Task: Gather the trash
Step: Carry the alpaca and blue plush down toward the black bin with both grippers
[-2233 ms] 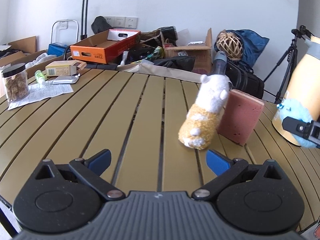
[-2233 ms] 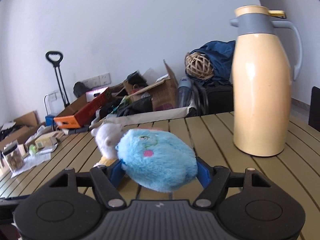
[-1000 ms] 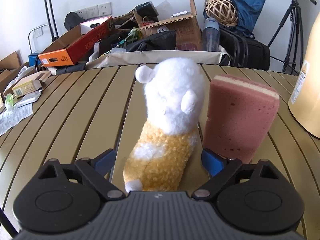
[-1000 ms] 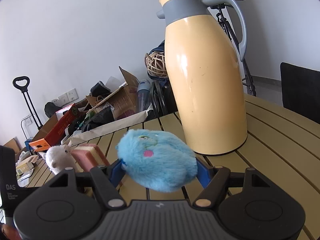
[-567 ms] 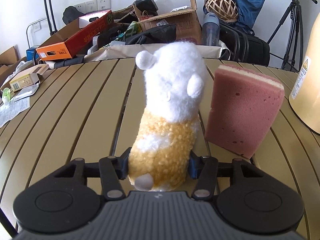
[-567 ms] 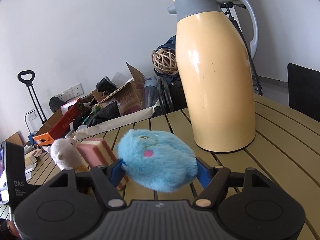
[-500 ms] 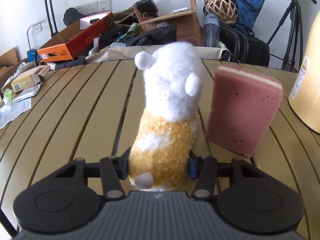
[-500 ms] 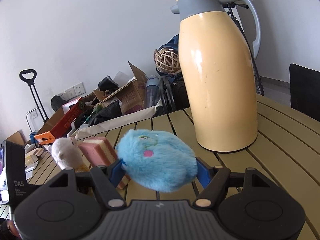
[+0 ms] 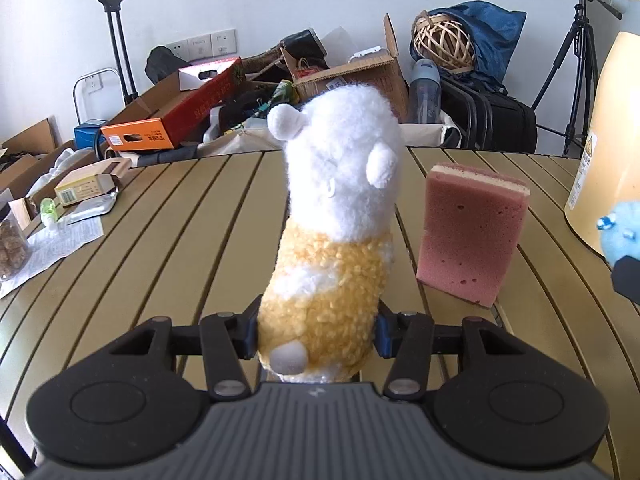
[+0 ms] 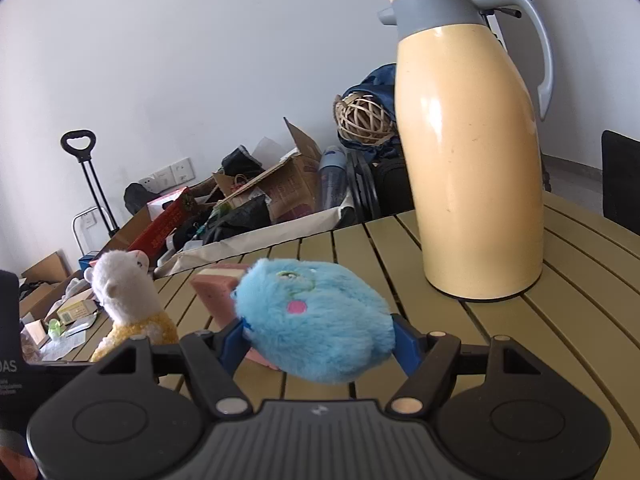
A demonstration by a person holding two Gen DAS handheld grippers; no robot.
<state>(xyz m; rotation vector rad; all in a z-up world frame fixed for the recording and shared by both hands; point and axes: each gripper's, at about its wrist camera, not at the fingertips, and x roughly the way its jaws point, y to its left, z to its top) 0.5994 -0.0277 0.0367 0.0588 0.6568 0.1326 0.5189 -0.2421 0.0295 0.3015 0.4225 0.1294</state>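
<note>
A white and yellow plush alpaca (image 9: 336, 216) stands upright between the blue pads of my left gripper (image 9: 316, 334), which is shut on its yellow body; it hangs just above the slatted table (image 9: 192, 216). From the right wrist view the same alpaca (image 10: 128, 300) shows at the left. My right gripper (image 10: 318, 340) is shut on a round blue plush toy (image 10: 316, 320), held above the table; that blue toy (image 9: 620, 232) peeks in at the right edge of the left wrist view. A pink sponge (image 9: 472, 236) stands on edge just right of the alpaca.
A tall cream thermos jug (image 10: 472, 140) stands on the table to the right. A jar, leaflets and a small box (image 9: 86, 188) lie at the table's left edge. Cardboard boxes (image 9: 352, 76), bags, a trolley and a tripod (image 9: 580, 56) crowd the floor behind.
My left gripper closed on the alpaca's yellow body and lifted it back off the sponge, which now stands apart. The right gripper kept hold of the blue toy, its view swinging slightly.
</note>
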